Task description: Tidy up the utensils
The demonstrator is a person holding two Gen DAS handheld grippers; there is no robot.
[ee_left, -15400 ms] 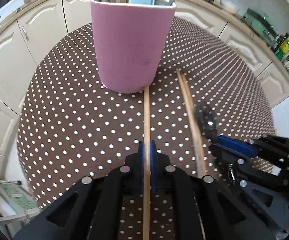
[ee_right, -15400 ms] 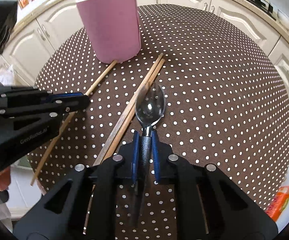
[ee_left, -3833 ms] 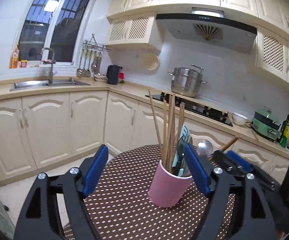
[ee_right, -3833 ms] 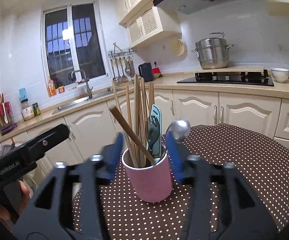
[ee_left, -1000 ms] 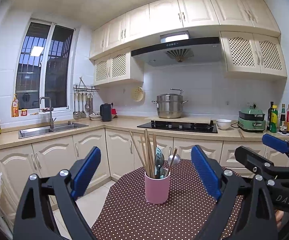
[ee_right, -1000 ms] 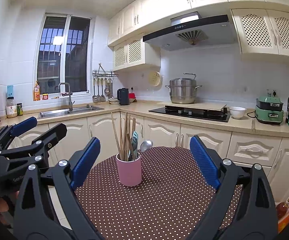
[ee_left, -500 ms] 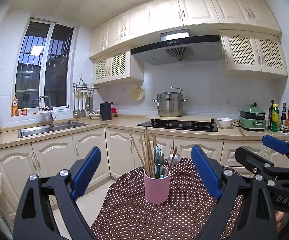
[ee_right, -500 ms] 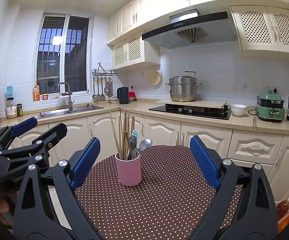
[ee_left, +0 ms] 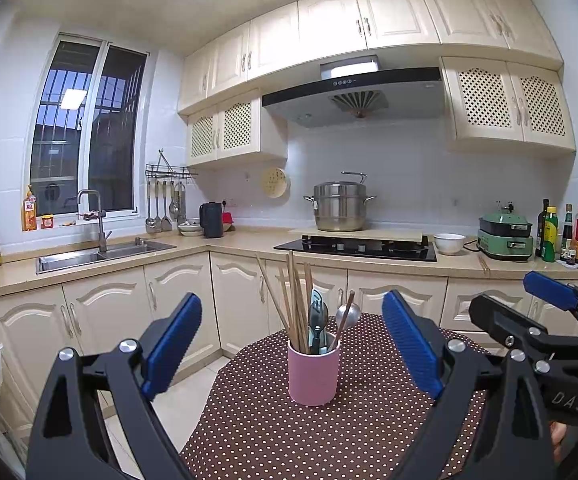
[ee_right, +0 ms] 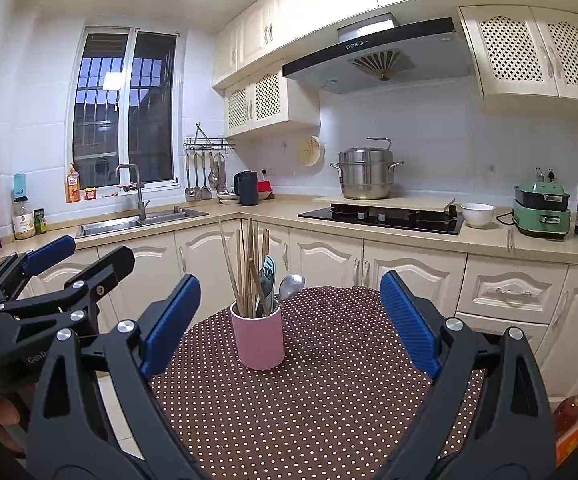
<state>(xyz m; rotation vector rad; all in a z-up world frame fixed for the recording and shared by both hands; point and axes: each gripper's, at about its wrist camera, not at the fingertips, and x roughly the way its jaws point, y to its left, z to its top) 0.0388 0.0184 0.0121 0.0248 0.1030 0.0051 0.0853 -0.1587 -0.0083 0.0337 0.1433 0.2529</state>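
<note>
A pink cup (ee_left: 313, 373) stands upright on the round table with the brown dotted cloth (ee_left: 329, 432). It holds several wooden chopsticks (ee_left: 295, 304), a teal-handled utensil and a metal spoon (ee_left: 347, 314). The cup also shows in the right wrist view (ee_right: 259, 340), with the chopsticks (ee_right: 249, 268) and spoon (ee_right: 292, 283) in it. My left gripper (ee_left: 291, 348) is open and empty, held back from the cup. My right gripper (ee_right: 289, 320) is open and empty, also back from the cup. Each gripper shows at the edge of the other's view.
Cream cabinets and a counter run behind the table, with a sink (ee_left: 101, 254) at left, a hob with a steel pot (ee_left: 340, 208), a white bowl (ee_left: 449, 243) and bottles (ee_left: 561, 236) at right. The floor (ee_left: 185, 396) lies left of the table.
Both grippers have let go of the utensils, which now stand in the cup, and pulled far back. In the last second both views have shifted only slightly.
</note>
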